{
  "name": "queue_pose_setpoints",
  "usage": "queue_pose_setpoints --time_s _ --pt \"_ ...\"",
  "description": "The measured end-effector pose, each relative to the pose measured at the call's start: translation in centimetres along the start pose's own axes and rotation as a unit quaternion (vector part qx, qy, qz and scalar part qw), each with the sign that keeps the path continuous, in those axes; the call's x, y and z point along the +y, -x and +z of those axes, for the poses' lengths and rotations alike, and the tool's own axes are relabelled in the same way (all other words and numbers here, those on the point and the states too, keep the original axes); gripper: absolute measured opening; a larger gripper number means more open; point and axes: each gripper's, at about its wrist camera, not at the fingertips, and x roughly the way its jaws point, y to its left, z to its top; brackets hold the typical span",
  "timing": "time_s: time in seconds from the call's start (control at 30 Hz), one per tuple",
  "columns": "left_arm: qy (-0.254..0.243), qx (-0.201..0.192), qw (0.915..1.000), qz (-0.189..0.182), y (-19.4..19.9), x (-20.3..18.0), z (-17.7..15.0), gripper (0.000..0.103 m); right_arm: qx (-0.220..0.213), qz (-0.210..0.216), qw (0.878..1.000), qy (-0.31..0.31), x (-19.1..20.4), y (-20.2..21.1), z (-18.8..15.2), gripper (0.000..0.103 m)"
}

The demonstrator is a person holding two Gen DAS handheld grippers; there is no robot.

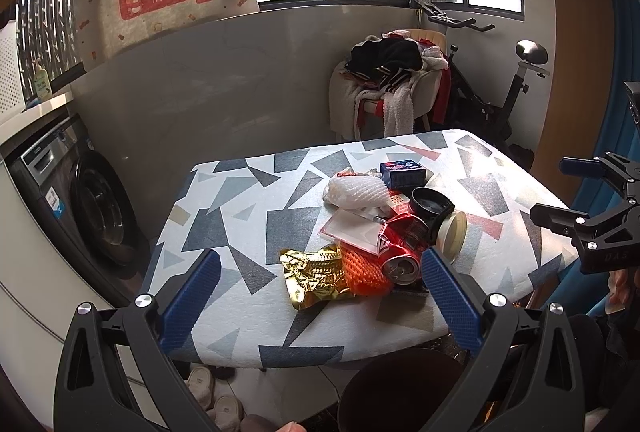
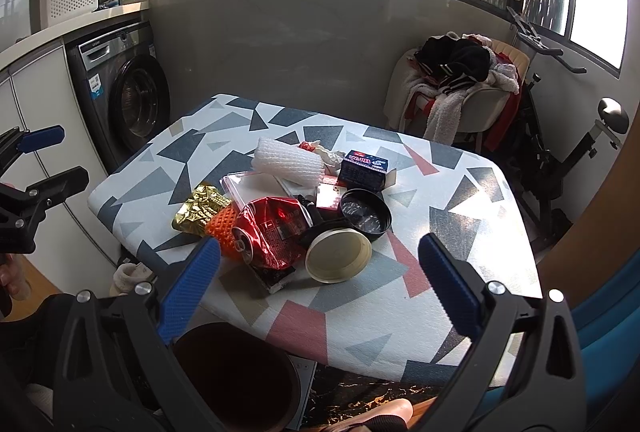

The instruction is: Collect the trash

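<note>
- Patterned table (image 2: 440,296) stands before me, a dark bin (image 2: 240,384) at its near edge.
- Both tongs, left gripper (image 1: 320,296) and right gripper (image 2: 320,284), hang spread, holding nothing.
- Beyond them the trash pile (image 2: 304,204) lies uncollected mid-table; seemingly nothing binned yet.

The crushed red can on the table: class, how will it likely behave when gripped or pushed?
The crushed red can looks dented, so probably light and easily squashed further. Lying on its side, it may roll or skid. Its glossy metal could slip between the fingers.
</note>
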Motion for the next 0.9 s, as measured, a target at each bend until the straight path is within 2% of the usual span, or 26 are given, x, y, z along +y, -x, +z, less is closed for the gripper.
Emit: queue_pose_setpoints --time_s 0.37,0.5,0.63,0.73,0.9 --pt "0.002 0.001 1.0 0.002 0.0 0.6 0.2 0.098 0.001 -0.003 1.0 0.001 0.2 0.0 -0.1 0.098" --pt "-0.001 -0.013 0.9997 -0.021 -0.3 0.7 0.3 0.098 0.009 -0.012 1.0 -0.002 0.1 -0.5 -0.2 0.098" --pt "-0.034 -0.017 0.9992 0.008 -0.8 0.5 -0.4 0.098 0.015 -0.017 1.0 -0.014 -0.4 -1.1 -0.6 0.098" --pt "-0.036 -0.017 0.9992 0.003 -1.5 0.9 -1.1 0.098 0.02 -0.031 0.999 -0.022 -1.2 -1.8 -1.1 0.098" --pt "-0.031 -0.005 0.9995 0.003 -2.9 2.0 -2.4 0.098 0.029 -0.007 0.999 -0.032 -2.5 -2.9 -2.2 0.098"
